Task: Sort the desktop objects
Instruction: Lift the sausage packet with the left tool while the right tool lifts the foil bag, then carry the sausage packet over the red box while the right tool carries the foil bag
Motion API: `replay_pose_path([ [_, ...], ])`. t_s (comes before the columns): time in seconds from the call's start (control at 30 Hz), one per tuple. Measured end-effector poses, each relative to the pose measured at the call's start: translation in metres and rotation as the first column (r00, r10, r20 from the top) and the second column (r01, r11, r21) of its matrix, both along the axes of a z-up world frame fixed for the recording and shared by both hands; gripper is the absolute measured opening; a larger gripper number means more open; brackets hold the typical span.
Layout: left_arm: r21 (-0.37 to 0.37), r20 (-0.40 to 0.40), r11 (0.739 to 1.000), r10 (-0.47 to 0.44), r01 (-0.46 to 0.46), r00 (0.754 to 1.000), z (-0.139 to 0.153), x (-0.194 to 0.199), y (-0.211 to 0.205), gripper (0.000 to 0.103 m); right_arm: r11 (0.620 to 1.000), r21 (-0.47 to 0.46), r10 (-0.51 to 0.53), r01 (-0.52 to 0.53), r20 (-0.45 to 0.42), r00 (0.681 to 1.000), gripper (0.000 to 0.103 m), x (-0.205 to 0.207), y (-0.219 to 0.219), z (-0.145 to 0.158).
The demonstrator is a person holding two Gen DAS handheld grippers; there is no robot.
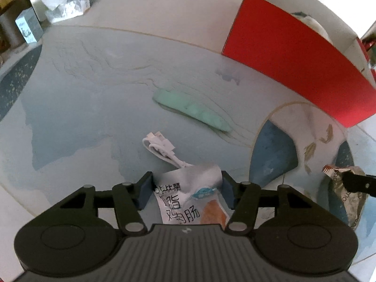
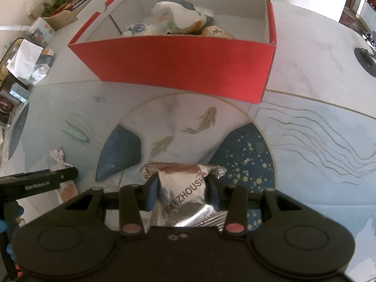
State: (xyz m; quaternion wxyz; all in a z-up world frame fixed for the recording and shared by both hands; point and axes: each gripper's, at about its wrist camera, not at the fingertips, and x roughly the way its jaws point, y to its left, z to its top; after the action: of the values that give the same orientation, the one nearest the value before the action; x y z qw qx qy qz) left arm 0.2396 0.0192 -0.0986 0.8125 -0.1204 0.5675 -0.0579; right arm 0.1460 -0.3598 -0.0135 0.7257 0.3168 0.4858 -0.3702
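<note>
My left gripper [image 1: 186, 191] is shut on a white snack packet [image 1: 188, 202] with black Chinese lettering, held above the table. My right gripper [image 2: 182, 191] is shut on a silver foil packet [image 2: 185, 197] marked ZHOUSH; that packet also shows at the right edge of the left wrist view [image 1: 345, 197]. The red cardboard box [image 2: 183, 68] stands ahead of the right gripper with several snack packets [image 2: 174, 21] inside. A mint green flat object [image 1: 191, 109] and a white cable [image 1: 162, 151] lie on the table ahead of the left gripper.
The table [image 2: 317, 127] has a blue and white painted pattern. Clutter of paper and small boxes [image 1: 56, 2] sits at the far left. A black round object [image 2: 365, 58] lies at the far right. The left gripper's body [image 2: 40, 183] shows at the left of the right wrist view.
</note>
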Motion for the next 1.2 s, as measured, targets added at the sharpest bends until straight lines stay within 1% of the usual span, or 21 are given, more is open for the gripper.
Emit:
replay_pose_path([
  [0.17, -0.060, -0.018, 0.998, 0.022, -0.023, 1.000, 0.004, -0.003, 0.003, 0.057, 1.000, -0.003, 0.005, -0.005, 0.007, 1.000, 0.043, -0.002, 0.000, 0.006],
  [0.37, -0.104, -0.001, 0.994, 0.019, -0.019, 1.000, 0.017, -0.003, 0.001, 0.057, 1.000, -0.012, 0.025, -0.025, 0.021, 0.999, 0.043, -0.002, 0.001, 0.018],
  [0.47, -0.119, 0.016, 0.993, 0.007, -0.005, 1.000, 0.028, -0.001, -0.002, 0.057, 0.999, -0.018, 0.044, -0.044, 0.026, 0.999, 0.043, 0.000, 0.002, 0.024],
  [0.8, -0.166, 0.107, 0.985, -0.026, 0.043, 0.994, 0.075, 0.020, -0.018, 0.057, 0.990, -0.070, 0.120, -0.118, 0.024, 0.992, 0.043, 0.005, 0.000, 0.054],
  [0.97, -0.172, 0.163, 0.981, -0.055, 0.084, 0.985, 0.102, 0.034, -0.029, 0.057, 0.983, -0.105, 0.154, -0.150, 0.029, 0.988, 0.043, 0.008, -0.004, 0.071],
  [1.2, -0.188, 0.240, 0.972, -0.092, 0.140, 0.966, 0.139, 0.059, -0.044, 0.057, 0.967, -0.161, 0.202, -0.196, 0.018, 0.979, 0.043, 0.013, -0.015, 0.095],
])
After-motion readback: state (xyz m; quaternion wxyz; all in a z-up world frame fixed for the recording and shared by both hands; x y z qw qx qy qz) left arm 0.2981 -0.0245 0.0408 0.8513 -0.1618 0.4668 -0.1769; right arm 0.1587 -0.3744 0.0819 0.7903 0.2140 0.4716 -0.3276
